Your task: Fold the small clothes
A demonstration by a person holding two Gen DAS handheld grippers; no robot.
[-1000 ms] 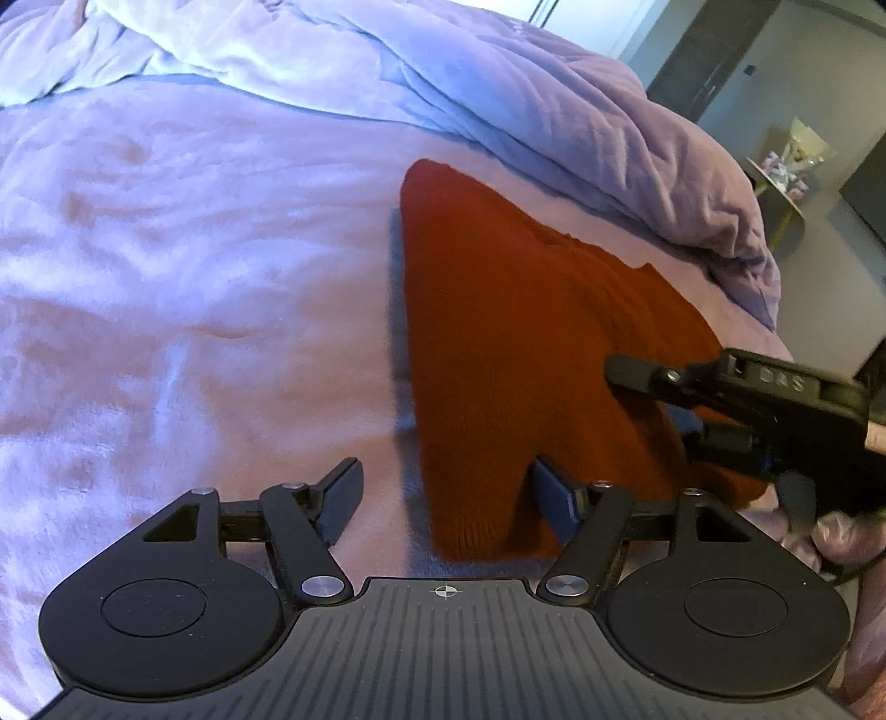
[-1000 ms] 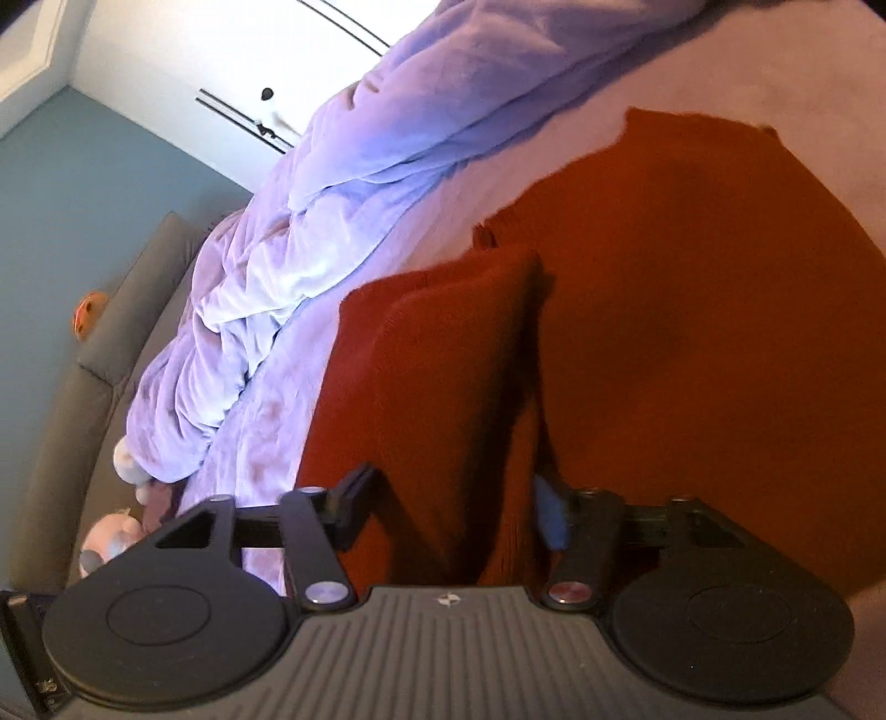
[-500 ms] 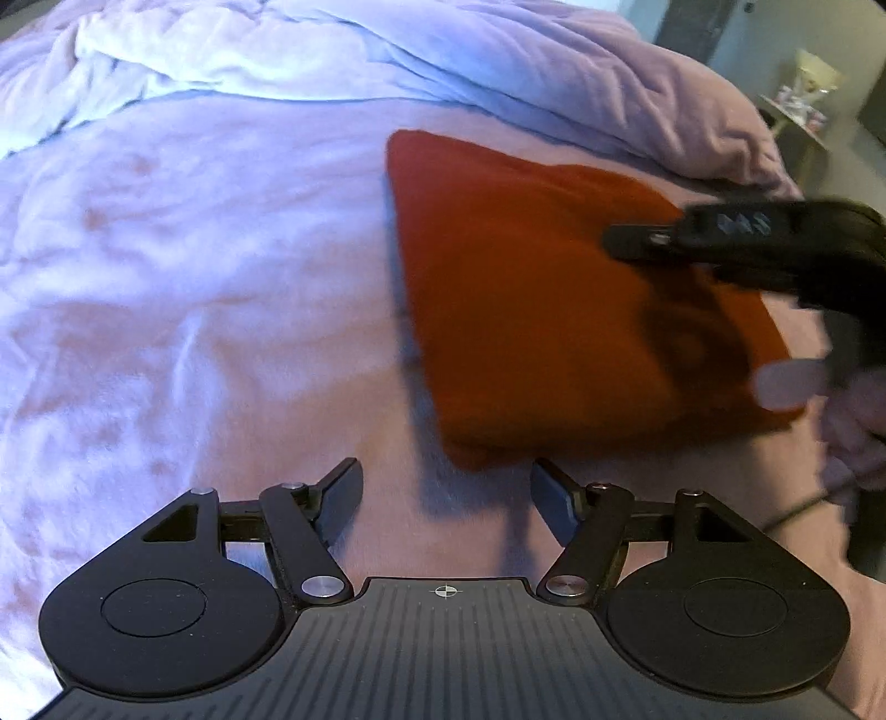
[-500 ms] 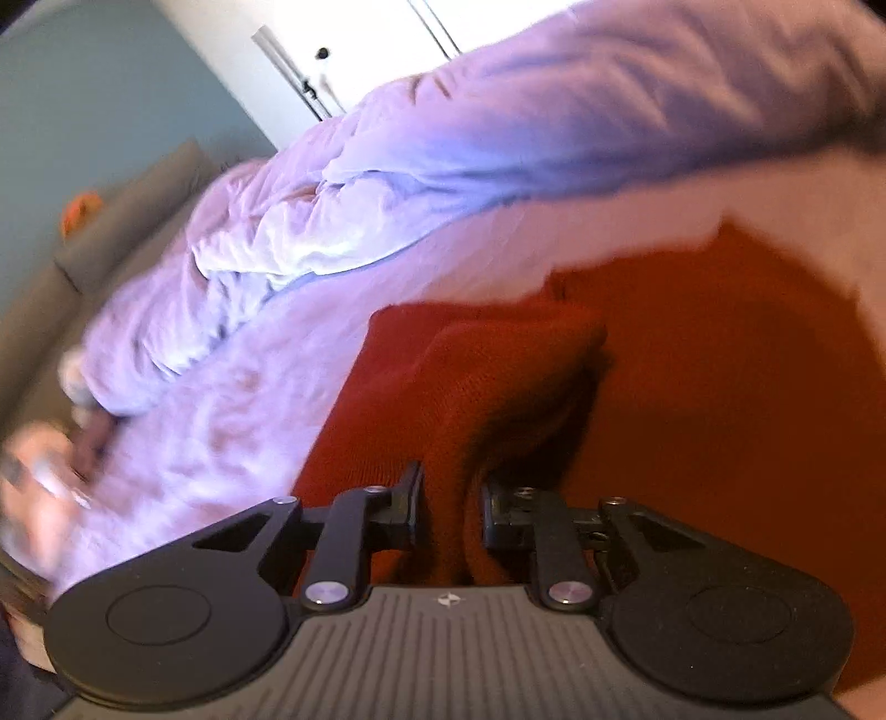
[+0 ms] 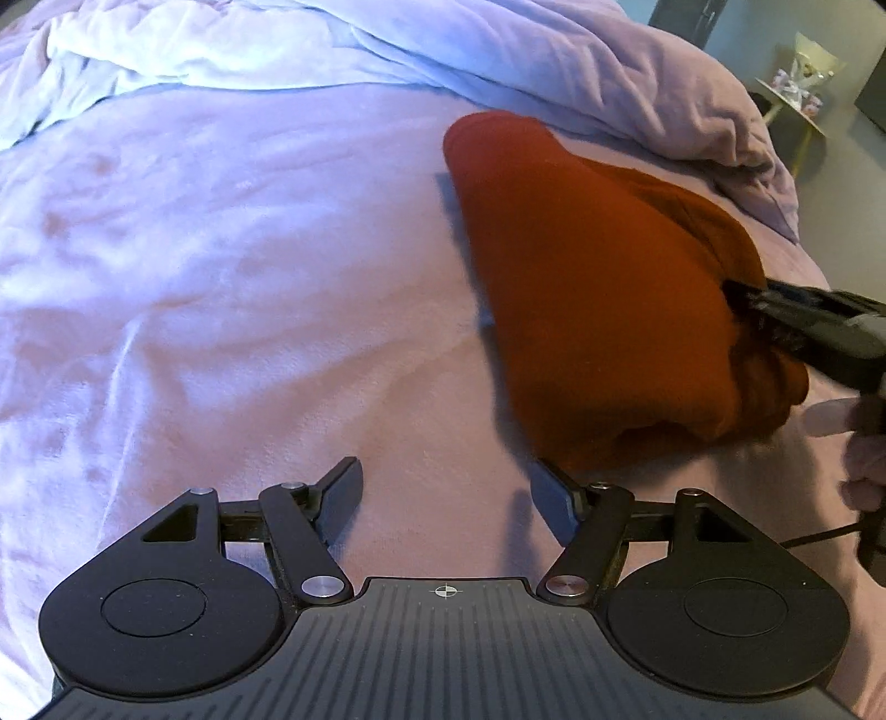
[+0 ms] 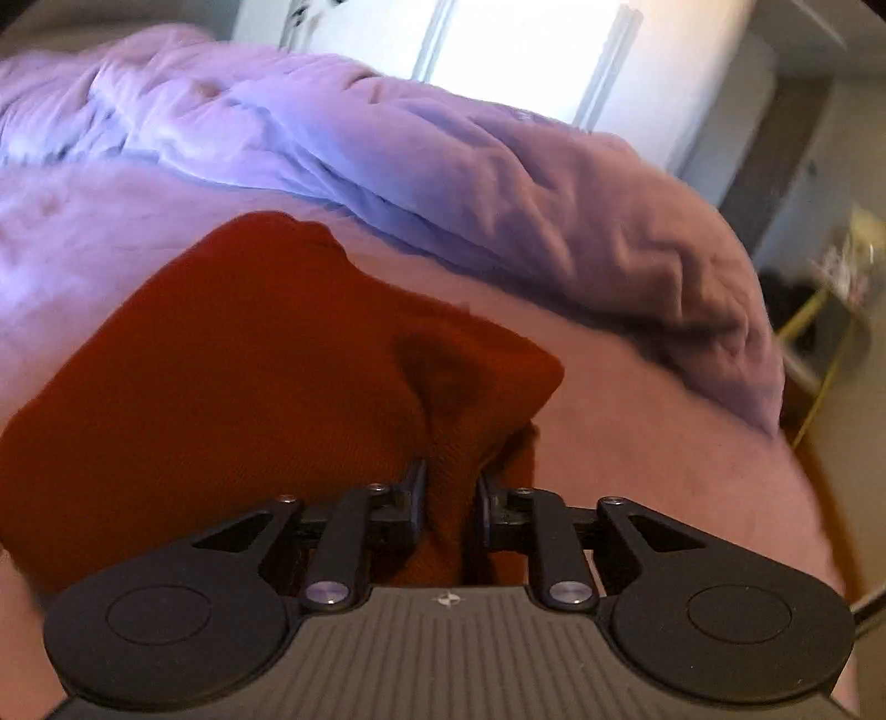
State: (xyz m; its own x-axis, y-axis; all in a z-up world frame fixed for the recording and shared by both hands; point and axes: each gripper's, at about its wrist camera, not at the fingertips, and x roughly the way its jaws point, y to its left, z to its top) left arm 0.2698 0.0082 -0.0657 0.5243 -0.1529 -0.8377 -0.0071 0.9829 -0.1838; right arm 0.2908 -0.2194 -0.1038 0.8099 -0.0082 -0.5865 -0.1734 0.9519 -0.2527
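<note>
A rust-red knitted garment [image 5: 581, 288] lies folded in a thick bundle on the lilac bed sheet [image 5: 221, 249]. My right gripper [image 6: 451, 482] has a bunched fold of the red garment [image 6: 249, 376] between its pads at the garment's right edge. Its jaws are opening slightly, and the cloth still fills the gap. In the left wrist view the right gripper [image 5: 742, 293] enters from the right and bites into the bundle's side. My left gripper [image 5: 446, 471] hangs open over bare sheet, just short of the garment's near corner, with nothing between its fingers.
A crumpled lilac duvet [image 5: 498, 50] is heaped along the far side of the bed, close behind the garment. A person's hand [image 5: 864, 443] shows at the right edge. A small side table [image 5: 797, 94] stands beyond the bed's corner.
The right gripper closed on a fold of the garment and rolled, and the garment went from spread out to a compact bundle. The left gripper drew back off the garment's near edge.
</note>
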